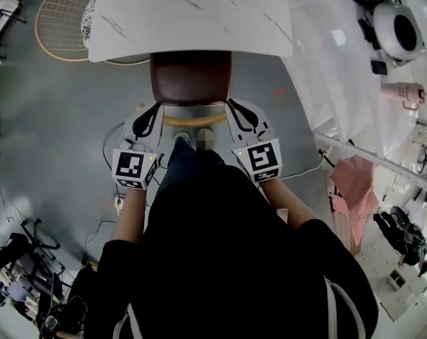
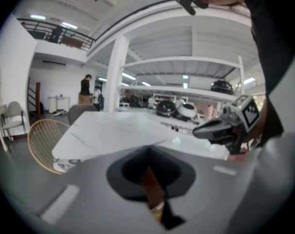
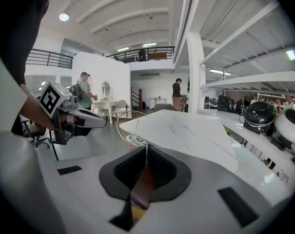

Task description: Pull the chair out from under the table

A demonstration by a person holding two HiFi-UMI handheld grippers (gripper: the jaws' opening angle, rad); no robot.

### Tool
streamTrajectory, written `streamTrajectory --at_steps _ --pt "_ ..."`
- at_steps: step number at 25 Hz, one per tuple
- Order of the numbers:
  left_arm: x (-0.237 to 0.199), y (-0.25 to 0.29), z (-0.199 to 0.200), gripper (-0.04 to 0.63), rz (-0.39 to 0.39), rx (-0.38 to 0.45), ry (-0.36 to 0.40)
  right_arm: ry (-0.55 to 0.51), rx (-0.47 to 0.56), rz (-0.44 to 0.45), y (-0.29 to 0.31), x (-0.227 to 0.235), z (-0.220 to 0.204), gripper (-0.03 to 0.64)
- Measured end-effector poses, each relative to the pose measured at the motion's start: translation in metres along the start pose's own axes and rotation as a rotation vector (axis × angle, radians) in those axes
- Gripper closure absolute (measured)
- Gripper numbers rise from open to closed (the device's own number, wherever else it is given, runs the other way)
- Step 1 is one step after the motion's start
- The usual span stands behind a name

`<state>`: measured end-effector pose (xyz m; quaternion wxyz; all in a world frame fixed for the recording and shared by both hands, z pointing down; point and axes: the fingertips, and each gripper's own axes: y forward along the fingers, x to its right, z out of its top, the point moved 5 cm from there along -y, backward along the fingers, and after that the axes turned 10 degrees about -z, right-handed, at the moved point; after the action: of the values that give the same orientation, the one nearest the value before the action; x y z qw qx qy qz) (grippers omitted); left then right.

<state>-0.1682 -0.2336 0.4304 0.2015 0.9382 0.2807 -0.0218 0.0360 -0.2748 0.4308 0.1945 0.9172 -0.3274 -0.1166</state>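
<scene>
Head view: A white marble-pattern table (image 1: 192, 9) occupies the top of the frame. The chair (image 1: 190, 76), with a brown seat and a curved light wooden back rail, sits at the table's near edge, its seat partly under the top and its back rail clear of the table on the person's side. The left gripper (image 1: 157, 109) is just beside the left end of that rail and the right gripper (image 1: 232, 105) just beside the right end. Both point toward the table. Contact with the rail cannot be confirmed. A round gold wire chair (image 1: 58, 20) stands off the table's far left corner.

Left gripper view: The jaws are closed together with nothing clamped. A narrow strip of the brown chair shows through the slit beneath them. The table top lies ahead, beyond the jaw tips. The right gripper is seen to the right, level with the table's near edge.

Right gripper view: The jaws are likewise pressed together and empty, with a brown and light wooden sliver of the chair visible below the slit. The table top extends ahead and rightward. The left gripper is seen to the left of the table.
</scene>
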Motion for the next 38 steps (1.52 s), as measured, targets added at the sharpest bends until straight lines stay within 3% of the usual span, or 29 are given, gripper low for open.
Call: streamTrajectory --at_steps 9,14,18,20,22,26,30,35,38 --pt "-0.018 0.014 -0.055 0.575 -0.075 -0.189 0.016 -0.068 -0.116 0.052 0.024 -0.011 -0.043 0.594" --pt "-0.019 0.025 -0.089 0.506 -0.143 -0.298 0.011 -0.064 -0.214 0.104 0.034 -0.015 -0.074 0.592" --pt "-0.016 0.033 -0.111 0.439 -0.229 -0.398 0.092 -0.068 -0.302 0.176 0.037 -0.022 -0.098 0.579" --pt "-0.015 0.038 -0.124 0.400 -0.279 -0.461 0.142 -0.085 -0.357 0.232 0.040 -0.027 -0.110 0.481" --pt "-0.012 0.042 -0.136 0.378 -0.333 -0.530 0.207 -0.122 -0.411 0.283 0.042 -0.032 -0.123 0.460" --pt "-0.005 0.048 -0.159 0.323 -0.443 -0.670 0.375 -0.309 -0.503 0.350 0.045 -0.041 -0.146 0.423" --pt "0.003 0.054 -0.181 0.304 -0.533 -0.797 0.529 -0.602 -0.569 0.398 0.050 -0.048 -0.170 0.413" --pt "0.006 0.059 -0.207 0.302 -0.585 -0.955 0.750 -1.016 -0.610 0.435 0.059 -0.057 -0.197 0.413" --pt "0.005 0.061 -0.225 0.304 -0.601 -1.058 0.879 -1.145 -0.630 0.448 0.067 -0.064 -0.209 0.413"
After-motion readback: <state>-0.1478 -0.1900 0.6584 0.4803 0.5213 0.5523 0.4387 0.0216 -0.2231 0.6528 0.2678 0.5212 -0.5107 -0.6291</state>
